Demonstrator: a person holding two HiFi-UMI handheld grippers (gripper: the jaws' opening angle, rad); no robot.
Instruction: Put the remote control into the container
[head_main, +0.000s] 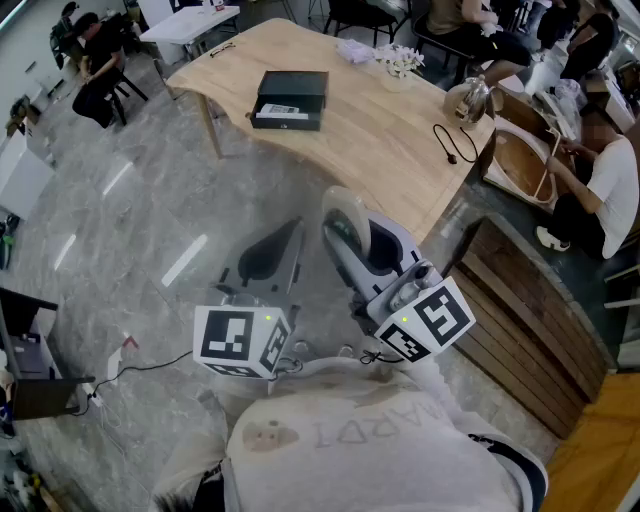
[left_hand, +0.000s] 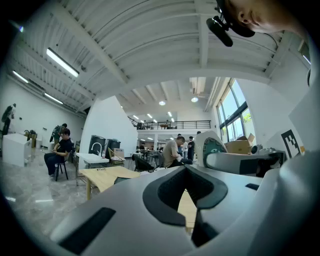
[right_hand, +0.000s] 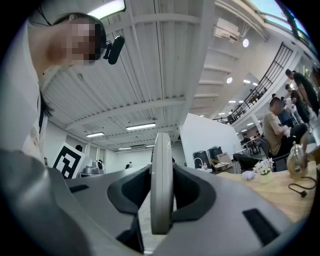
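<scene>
A pale grey remote control (head_main: 345, 215) stands edge-on between the jaws of my right gripper (head_main: 352, 245), which is shut on it. In the right gripper view the remote control (right_hand: 162, 185) fills the middle of that gripper (right_hand: 162, 175) as a thin upright slab. My left gripper (head_main: 285, 240) is held beside it, low over the floor; its jaws meet at the tips with nothing between them (left_hand: 186, 170). The container, a black box (head_main: 292, 98) with its front part pulled open, lies on the far side of the wooden table (head_main: 380, 150), well beyond both grippers.
A black cable (head_main: 455, 142), a glass pot (head_main: 470, 98) and white flowers (head_main: 398, 60) lie on the table's right part. A seated person (head_main: 612, 185) and wooden steps (head_main: 520, 310) are at the right. Grey marble floor (head_main: 110, 230) lies between me and the table.
</scene>
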